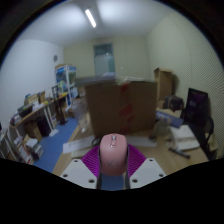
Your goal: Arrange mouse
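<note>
Plainly, the gripper (113, 170) was clenched on a pink mouse (113, 150), held up in the air before a large cardboard box (120, 106) across the room.

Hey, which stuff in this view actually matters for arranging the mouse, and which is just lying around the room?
For the job:
pink mouse, gripped between the fingers
gripper

Just lying about:
cardboard box
desk with monitor
cluttered shelves
blue rack
</note>
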The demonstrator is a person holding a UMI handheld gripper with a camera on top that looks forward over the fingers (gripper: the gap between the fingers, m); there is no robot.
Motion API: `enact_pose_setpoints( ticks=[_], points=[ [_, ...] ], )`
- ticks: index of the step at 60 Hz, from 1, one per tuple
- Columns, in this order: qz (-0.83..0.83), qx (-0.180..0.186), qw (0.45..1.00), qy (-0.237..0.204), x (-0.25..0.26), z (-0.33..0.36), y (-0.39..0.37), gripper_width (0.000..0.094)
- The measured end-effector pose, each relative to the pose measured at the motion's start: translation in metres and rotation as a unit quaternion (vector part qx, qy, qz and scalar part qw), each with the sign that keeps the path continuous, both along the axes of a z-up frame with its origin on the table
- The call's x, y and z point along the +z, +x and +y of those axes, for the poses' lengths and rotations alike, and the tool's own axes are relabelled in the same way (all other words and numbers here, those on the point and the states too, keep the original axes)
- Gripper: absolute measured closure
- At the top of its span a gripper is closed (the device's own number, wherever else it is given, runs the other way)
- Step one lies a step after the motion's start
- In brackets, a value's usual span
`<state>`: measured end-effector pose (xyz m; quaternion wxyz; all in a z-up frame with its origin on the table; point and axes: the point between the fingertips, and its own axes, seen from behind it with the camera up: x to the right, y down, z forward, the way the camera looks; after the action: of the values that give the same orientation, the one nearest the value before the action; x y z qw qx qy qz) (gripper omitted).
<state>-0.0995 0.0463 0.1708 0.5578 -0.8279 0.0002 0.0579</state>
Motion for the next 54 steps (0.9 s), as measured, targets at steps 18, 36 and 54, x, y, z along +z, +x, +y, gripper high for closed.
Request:
enact_pose_setpoints(
  ticks=[18,36,54],
  points=[
    [-0.039,0.018,0.990,-0.136,-0.181,-0.031,-0.090,0.0615],
    [-0.025,0.043,0.981,-0.190,-0.168,-0.041,-0.092,0.0080],
    [0.003,0.015,0.983,-0.181,-0.066,-0.175,-0.031,0.0102]
  ],
)
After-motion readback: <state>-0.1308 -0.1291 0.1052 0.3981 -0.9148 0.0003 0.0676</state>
